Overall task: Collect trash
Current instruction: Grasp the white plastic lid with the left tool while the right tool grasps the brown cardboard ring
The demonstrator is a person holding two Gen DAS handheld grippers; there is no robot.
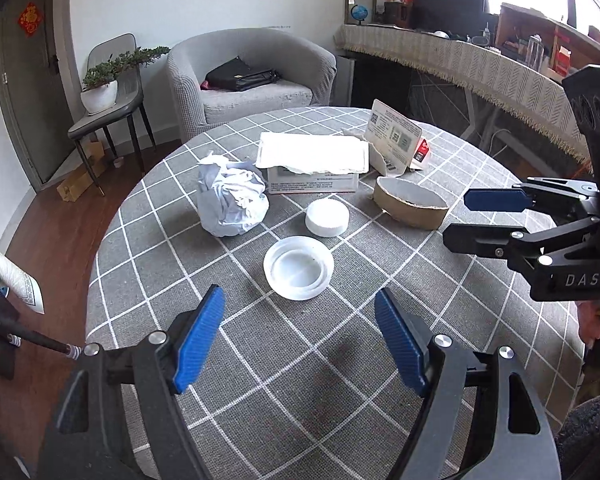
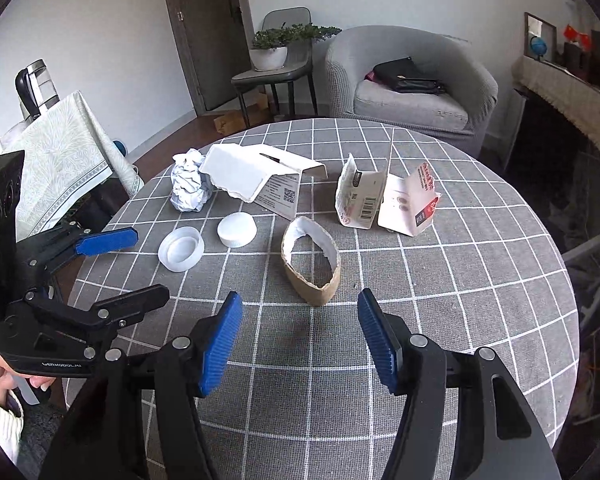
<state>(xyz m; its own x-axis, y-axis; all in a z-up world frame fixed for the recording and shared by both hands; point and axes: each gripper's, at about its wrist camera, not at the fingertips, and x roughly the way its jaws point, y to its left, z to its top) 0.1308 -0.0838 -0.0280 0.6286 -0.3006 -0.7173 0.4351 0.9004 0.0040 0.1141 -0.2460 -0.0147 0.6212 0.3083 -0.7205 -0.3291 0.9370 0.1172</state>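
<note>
Trash lies on a round table with a grey checked cloth (image 1: pixel 340 360): a crumpled white paper ball (image 1: pixel 232 200), a torn white box (image 1: pixel 314 160), a white ribbed cap (image 1: pixel 326 218), a translucent lid (image 1: pixel 299 268), a brown cardboard ring (image 1: pixel 412 204) and a torn carton (image 1: pixel 396 136). My left gripper (image 1: pixel 299 294) is open just short of the lid, nothing between its pads. My right gripper (image 2: pixel 299 295) is open too, hovering just short of the cardboard ring (image 2: pixel 312 266), holding nothing. Each gripper shows in the other's view: the right gripper (image 1: pixel 456 218), the left gripper (image 2: pixel 150 264).
Behind the table stand a grey armchair (image 1: pixel 252 76) with a black bag and a chair with a potted plant (image 1: pixel 100 92). A long fringed-cloth sideboard (image 1: pixel 460 60) runs along the right. A cloth-covered stand with a kettle (image 2: pixel 60 152) is on the left.
</note>
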